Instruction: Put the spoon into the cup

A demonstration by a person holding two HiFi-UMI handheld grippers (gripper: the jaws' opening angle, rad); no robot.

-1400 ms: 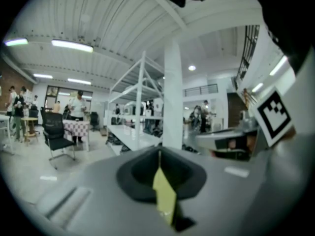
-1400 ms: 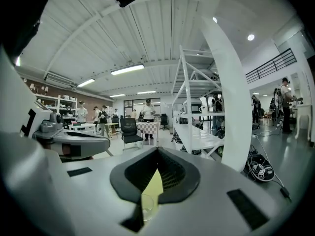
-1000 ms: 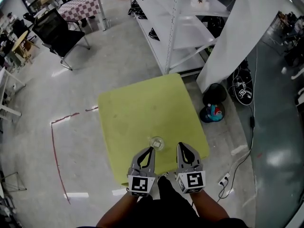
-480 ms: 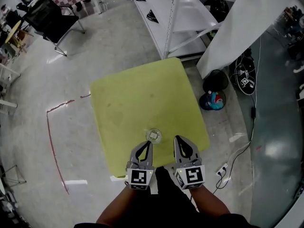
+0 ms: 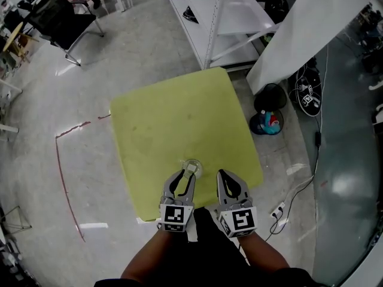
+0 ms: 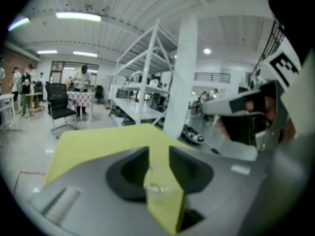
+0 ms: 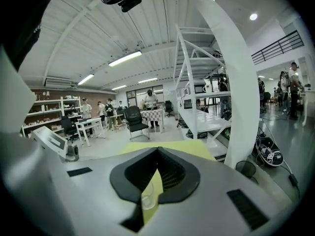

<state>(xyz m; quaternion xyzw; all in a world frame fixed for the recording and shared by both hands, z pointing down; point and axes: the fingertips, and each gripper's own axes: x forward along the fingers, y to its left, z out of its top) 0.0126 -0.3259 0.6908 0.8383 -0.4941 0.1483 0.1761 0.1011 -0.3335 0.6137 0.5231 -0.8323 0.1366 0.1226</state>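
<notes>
A clear cup (image 5: 191, 167) stands upright near the front edge of the yellow-green table (image 5: 173, 118). My left gripper (image 5: 187, 177) is right at the cup's near side, and its jaws are opening. In the left gripper view the cup (image 6: 158, 183) shows in the gap between the left gripper (image 6: 158, 154) jaws, and no pad presses on it. A small pale piece at the cup's rim is too small to identify; I cannot make out the spoon. My right gripper (image 5: 222, 175) hangs to the right of the cup with its tips together and nothing in them. The right gripper (image 7: 157, 151) sees the cup (image 7: 147, 195) low between its fingers.
A white shelving rack (image 5: 218, 11) stands beyond the table, and a slanted white panel (image 5: 299, 34) rises at the right. On the floor to the right lie a blue and red object (image 5: 266, 124), cables and a power strip (image 5: 278, 225). A black chair (image 5: 57, 20) and red floor tape (image 5: 60, 172) are at the left.
The left gripper has sunk toward the cup until its tips reach the cup's near side, and its shut jaws have parted. The right gripper has dropped slightly.
</notes>
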